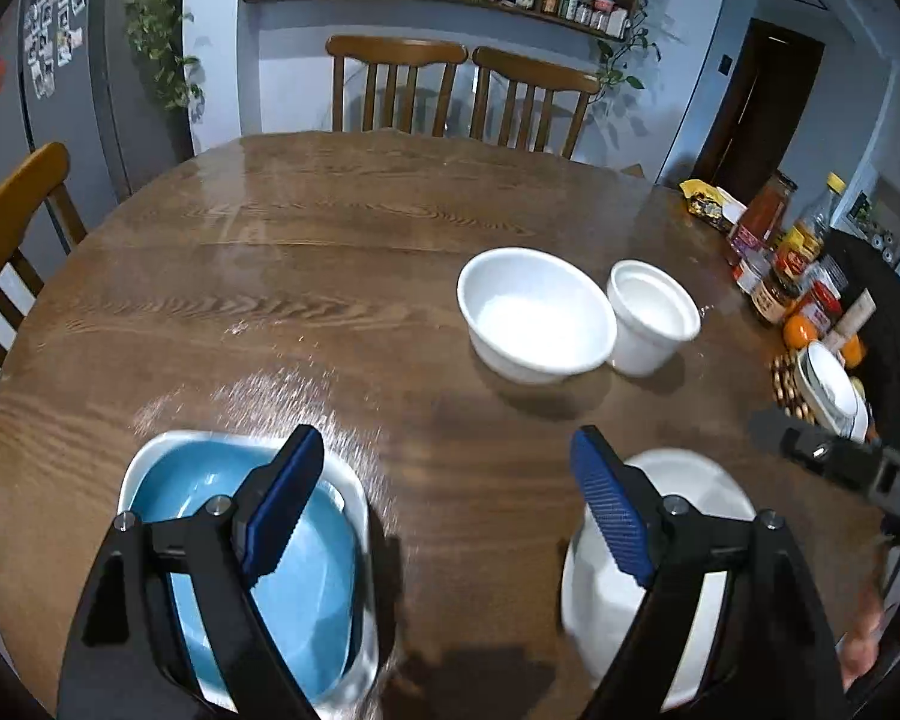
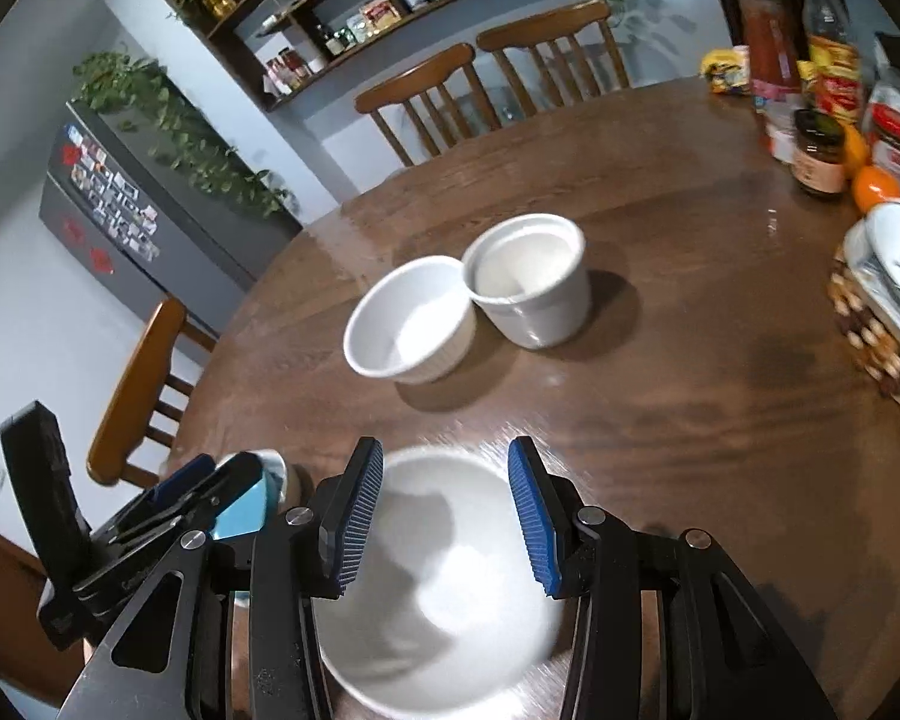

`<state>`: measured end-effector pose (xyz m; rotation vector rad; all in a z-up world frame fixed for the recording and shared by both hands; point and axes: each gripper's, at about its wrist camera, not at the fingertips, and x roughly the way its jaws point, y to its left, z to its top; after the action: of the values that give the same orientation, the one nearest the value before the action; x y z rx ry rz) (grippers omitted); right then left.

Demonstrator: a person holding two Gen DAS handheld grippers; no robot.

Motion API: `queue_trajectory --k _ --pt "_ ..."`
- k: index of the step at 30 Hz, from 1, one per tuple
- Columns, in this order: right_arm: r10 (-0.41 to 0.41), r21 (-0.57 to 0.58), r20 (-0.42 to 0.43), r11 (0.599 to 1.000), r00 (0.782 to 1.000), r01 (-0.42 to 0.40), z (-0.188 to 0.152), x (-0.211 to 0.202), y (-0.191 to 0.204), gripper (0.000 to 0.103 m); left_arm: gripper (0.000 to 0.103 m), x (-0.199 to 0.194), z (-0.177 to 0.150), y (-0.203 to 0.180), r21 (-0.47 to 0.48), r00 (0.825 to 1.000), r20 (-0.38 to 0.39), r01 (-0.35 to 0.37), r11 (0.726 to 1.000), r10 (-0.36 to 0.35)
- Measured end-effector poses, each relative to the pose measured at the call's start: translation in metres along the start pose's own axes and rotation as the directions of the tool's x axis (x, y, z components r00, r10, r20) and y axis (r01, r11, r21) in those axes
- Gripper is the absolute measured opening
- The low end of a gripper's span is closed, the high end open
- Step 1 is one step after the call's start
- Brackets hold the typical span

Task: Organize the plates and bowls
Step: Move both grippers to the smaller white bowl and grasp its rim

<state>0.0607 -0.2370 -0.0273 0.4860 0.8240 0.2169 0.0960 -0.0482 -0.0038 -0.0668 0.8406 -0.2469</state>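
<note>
While both tongs hang over the near edge of the round table (image 1: 342, 228), the relation that counts is where the two loose white bowls lie from each. Going left to right in the left wrist view: the blue plate (image 1: 282, 570) sits nested in a white dish (image 1: 144, 468) at about 7 o'clock, under the left gripper (image 1: 444, 504), whose jaws stand wide with nothing between them. The wide white bowl (image 1: 537, 315) and the taller white cup-bowl (image 1: 651, 315) stand touching at about 1 o'clock. A white bowl (image 1: 690, 480) lies at 5 o'clock.

From the right gripper (image 2: 444, 516), half open and empty above that near bowl (image 2: 450, 600), the pair lies at 12 o'clock, so I judge the right hand nearer. Jar labels at 2 o'clock are too blurred to read.
</note>
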Motion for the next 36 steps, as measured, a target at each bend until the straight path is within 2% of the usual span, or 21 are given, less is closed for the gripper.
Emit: queue_trajectory --k 5,9,14,22,32,34,36 --pt "0.009 0.082 -0.092 0.997 0.996 -0.001 0.024 0.047 0.002 0.044 0.080 0.027 0.024 -0.004 -0.016 0.999 -0.037 -0.023 1.000 0.022" --pt "-0.012 0.102 -0.101 0.995 0.995 0.022 0.036 0.067 0.003 0.044 0.074 0.051 0.034 -0.006 -0.021 0.997 -0.068 -0.037 0.999 0.035" --pt "-0.037 0.113 -0.124 0.992 0.992 0.051 0.044 0.087 0.003 0.044 0.073 0.070 0.043 -0.009 -0.012 0.996 -0.078 -0.053 0.999 0.052" --pt "-0.066 0.131 -0.136 0.988 0.989 0.084 0.049 0.103 0.001 0.044 0.064 0.098 0.052 -0.008 0.000 0.991 -0.103 -0.080 0.997 0.079" --pt "-0.105 0.132 -0.136 0.984 0.985 0.123 0.054 0.112 -0.002 0.044 0.059 0.112 0.055 -0.008 0.008 0.988 -0.123 -0.098 0.995 0.098" --pt "-0.104 0.135 -0.138 0.983 0.985 0.123 0.054 0.114 -0.003 0.044 0.048 0.115 0.055 -0.010 0.014 0.987 -0.130 -0.097 0.995 0.098" --pt "-0.104 0.136 -0.140 0.983 0.985 0.123 0.054 0.116 -0.003 0.044 0.042 0.118 0.053 -0.011 0.026 0.986 -0.140 -0.093 0.995 0.096"
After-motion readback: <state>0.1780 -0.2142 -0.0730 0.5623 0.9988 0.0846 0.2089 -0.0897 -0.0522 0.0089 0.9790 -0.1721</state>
